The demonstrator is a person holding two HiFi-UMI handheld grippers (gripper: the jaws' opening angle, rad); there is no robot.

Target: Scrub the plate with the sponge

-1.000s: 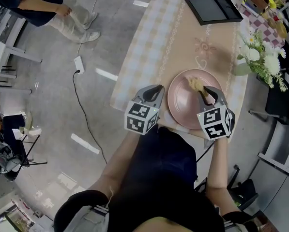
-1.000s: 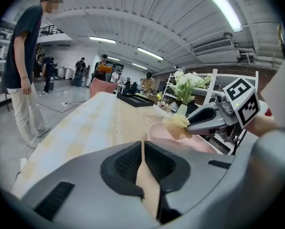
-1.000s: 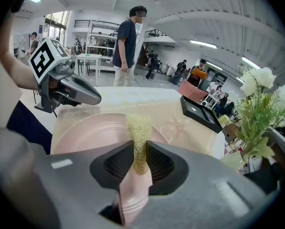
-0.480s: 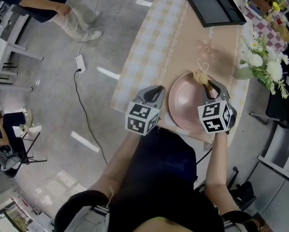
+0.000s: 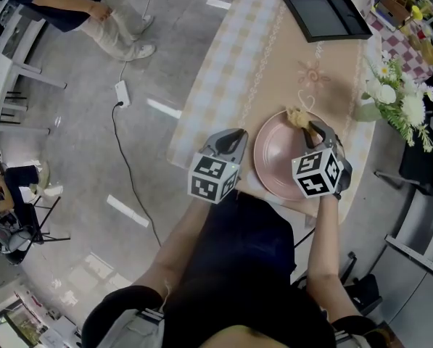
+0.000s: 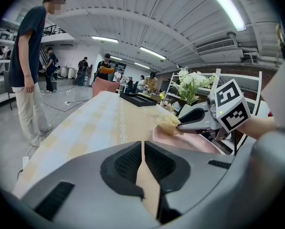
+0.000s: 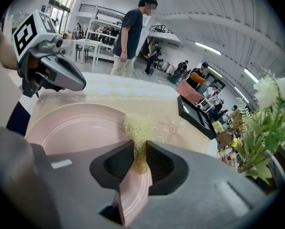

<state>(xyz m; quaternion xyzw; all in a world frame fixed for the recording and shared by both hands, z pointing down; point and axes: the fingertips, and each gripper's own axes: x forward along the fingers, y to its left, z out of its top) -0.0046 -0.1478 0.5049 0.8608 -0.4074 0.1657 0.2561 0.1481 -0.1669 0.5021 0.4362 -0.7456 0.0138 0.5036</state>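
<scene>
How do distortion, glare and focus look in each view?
Head view: evenly lit, sharp, the plate without glare. Left gripper view: strong fisheye, dark round border, ceiling strip light blown out. Right gripper view: same fisheye bending; the sponge in the jaws is sharp, the flowers at the edge soft.

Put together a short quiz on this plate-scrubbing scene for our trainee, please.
1. True or false: the left gripper holds the sponge.
2. Where on the pink plate does the sponge sit? A. its centre B. its far rim C. its near rim
3. Short answer: what stands to the plate's right?
Key: 1. False; the right gripper is shut on it, and the left is shut and empty. 2. B. 3. The white flowers.
</scene>
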